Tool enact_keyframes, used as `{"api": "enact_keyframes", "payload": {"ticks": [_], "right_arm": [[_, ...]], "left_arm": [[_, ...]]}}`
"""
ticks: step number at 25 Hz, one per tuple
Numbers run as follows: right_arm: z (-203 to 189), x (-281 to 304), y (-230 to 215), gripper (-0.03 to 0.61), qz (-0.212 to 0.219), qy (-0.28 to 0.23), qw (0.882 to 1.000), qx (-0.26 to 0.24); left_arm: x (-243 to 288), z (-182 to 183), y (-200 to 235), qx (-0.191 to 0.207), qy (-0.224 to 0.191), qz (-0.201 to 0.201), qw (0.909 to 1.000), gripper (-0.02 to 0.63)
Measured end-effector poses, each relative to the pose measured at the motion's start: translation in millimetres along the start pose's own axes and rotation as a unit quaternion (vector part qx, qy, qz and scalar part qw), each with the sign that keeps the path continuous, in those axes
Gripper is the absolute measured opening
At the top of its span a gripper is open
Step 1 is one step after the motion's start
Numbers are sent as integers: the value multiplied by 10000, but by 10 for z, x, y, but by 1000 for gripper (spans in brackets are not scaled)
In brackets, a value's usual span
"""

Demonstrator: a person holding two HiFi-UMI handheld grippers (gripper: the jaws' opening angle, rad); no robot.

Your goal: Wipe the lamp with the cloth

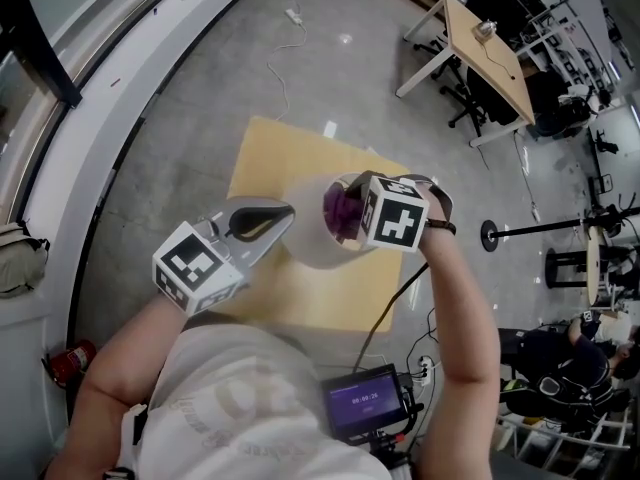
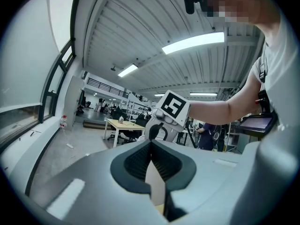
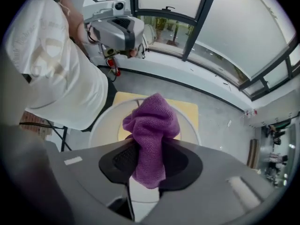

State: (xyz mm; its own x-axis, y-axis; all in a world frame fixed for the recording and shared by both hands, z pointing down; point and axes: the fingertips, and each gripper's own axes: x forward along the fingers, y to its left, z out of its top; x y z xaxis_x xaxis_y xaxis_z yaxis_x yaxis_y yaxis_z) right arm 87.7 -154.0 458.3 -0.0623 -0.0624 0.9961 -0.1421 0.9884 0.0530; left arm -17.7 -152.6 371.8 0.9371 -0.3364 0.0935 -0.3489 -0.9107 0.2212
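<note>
White drum-shaded lamp (image 1: pixel 312 246) stands on a pale yellow square table (image 1: pixel 265 158). Purple microfibre cloth (image 3: pixel 152 121) is clamped in the right gripper (image 3: pixel 149 165), jaws part-closed on it, pointing down over the shade's top opening. Left gripper (image 2: pixel 152 170) pinches what looks like the shade wall, steadying it. Judging wipe is mid-way: top rim in hand, outer sides likely left.
</note>
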Motion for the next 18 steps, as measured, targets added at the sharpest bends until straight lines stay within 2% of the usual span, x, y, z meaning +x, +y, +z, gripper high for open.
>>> {"api": "enact_keyframes", "payload": {"ticks": [3, 5, 8, 11, 13, 15, 18], "right_arm": [[179, -14, 144, 143, 349, -441, 9984, 109], [225, -3, 197, 144, 417, -471, 9979, 121], [205, -78, 174, 144, 232, -398, 9988, 189], [151, -305, 73, 144, -207, -686, 9959, 560], [89, -489, -7, 143, -569, -1052, 9883, 947], [12, -670, -72, 142, -901, -1497, 9753, 1353], [-93, -929, -128, 141, -1346, -2293, 9445, 1929]], "left_arm": [[-28, -6, 50, 2, -8, -16, 10000, 0], [-48, -12, 76, -4, 0, -57, 10000, 0], [-57, -25, 83, 9, 22, -175, 9998, 0], [-36, -11, 80, 33, 35, -332, 9994, 0], [-10, 17, 64, 60, 42, -456, 9989, 0], [23, 39, 36, 96, 50, -595, 9982, 0], [74, 46, -26, 152, 62, -784, 9968, 0]]}}
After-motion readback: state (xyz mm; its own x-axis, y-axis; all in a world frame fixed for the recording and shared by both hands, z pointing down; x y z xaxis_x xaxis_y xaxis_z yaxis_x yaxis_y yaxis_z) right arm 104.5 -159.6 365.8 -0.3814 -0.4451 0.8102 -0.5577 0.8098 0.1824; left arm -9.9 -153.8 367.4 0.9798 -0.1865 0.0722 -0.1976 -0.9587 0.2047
